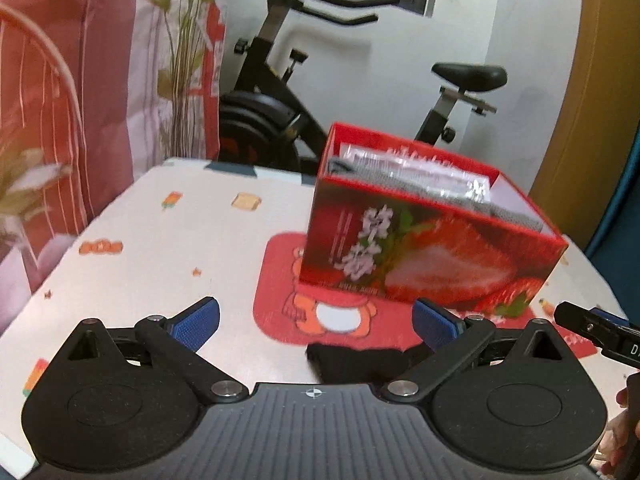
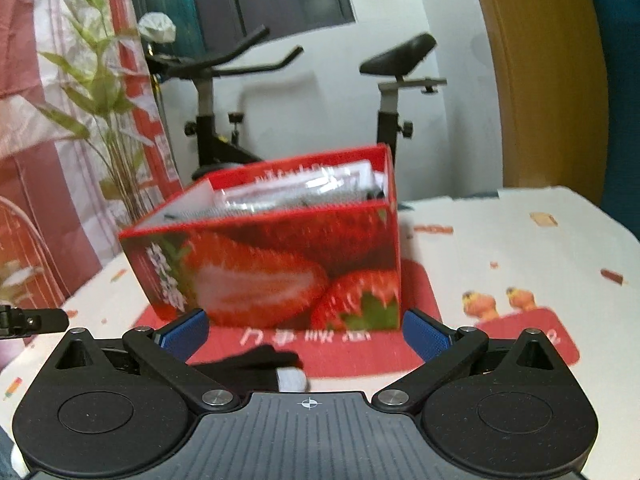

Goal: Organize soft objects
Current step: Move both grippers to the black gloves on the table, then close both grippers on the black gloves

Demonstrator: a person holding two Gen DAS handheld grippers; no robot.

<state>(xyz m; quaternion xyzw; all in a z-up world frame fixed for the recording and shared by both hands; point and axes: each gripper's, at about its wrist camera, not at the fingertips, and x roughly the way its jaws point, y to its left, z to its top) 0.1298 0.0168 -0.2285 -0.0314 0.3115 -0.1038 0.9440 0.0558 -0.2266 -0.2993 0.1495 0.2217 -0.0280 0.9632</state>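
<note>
Strawberry-printed red box [image 1: 424,248] stands open-topped on a table [image 1: 160,248] covered with a white cartoon-patterned cloth, its base on a red bear-printed mat [image 1: 344,320]. Inside the box, clear-wrapped packets [image 1: 416,176] and something grey knitted [image 1: 516,216] stand on edge.

From the left wrist view, the left gripper [image 1: 316,322] has its jaws spread wide and grips nothing; the box sits at about 1 o'clock beyond its fingertips. A black sock [image 1: 360,362] lies flat on the mat between the blue pads [image 1: 196,322], close to the gripper body, nearer the right-hand finger.

In the right wrist view, the right gripper [image 2: 306,330] is likewise wide open and empty, with the box straight ahead at 12 o'clock. The sock, here showing a white tip, lies at about 11 o'clock by its left finger.

An exercise bike [image 1: 280,92] stands behind the table.
</note>
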